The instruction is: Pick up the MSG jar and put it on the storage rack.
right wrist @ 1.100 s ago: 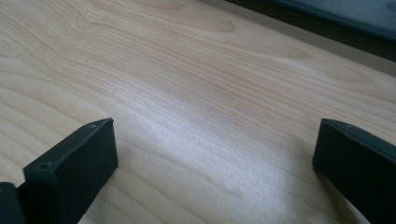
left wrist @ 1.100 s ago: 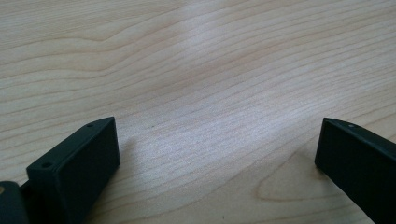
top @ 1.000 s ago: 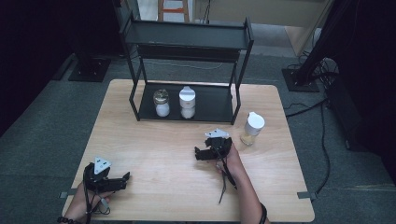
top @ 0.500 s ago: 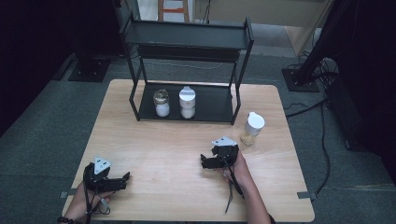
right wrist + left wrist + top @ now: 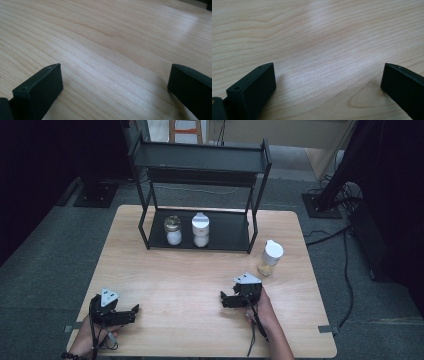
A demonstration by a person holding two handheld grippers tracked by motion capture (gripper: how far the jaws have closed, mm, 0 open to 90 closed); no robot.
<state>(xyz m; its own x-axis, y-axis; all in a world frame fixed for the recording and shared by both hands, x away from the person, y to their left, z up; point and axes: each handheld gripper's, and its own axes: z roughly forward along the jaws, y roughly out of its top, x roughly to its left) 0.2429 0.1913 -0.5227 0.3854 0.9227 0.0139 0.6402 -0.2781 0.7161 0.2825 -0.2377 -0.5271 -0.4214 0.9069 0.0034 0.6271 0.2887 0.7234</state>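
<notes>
1. I see the left gripper (image 5: 131,310) low at the table's (image 5: 180,270) near left corner, jaws spread wide, holding nothing.
2. I see the right gripper (image 5: 224,299) right of centre, jaws also wide apart and empty over bare wood.
3. The white-capped bottle (image 5: 269,258) stands near it, toward the right edge, just outside the rack (image 5: 200,165).
4. Open tabletop lies between both grippers.

Open tabletop (image 5: 190,280), rack (image 5: 200,165) behind, bottle (image 5: 270,257) right
</notes>
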